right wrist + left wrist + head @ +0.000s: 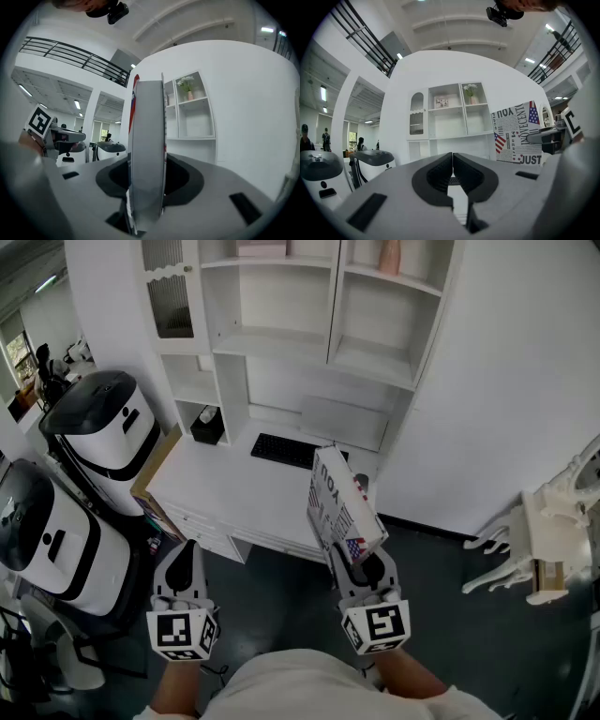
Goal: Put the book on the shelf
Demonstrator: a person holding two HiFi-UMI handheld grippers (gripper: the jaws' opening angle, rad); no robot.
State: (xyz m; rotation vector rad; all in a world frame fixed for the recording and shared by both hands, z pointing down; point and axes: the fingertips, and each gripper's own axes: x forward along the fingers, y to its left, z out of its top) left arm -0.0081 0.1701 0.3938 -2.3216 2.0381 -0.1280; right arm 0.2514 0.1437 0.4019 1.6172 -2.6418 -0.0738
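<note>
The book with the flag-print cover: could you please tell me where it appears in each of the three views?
Head view: the book stands right of centre, gripped by the right gripper.
Left gripper view: the book is at the right, cover facing the camera.
Right gripper view: the book is in the centre, edge-on between the jaws.
Shared landmark: the white shelf unit, visible in all three.

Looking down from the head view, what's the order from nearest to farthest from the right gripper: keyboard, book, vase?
1. Book: clamped in the right gripper.
2. Keyboard: on the desk, ahead-left.
3. Vase: high on the shelf, farthest.
</note>
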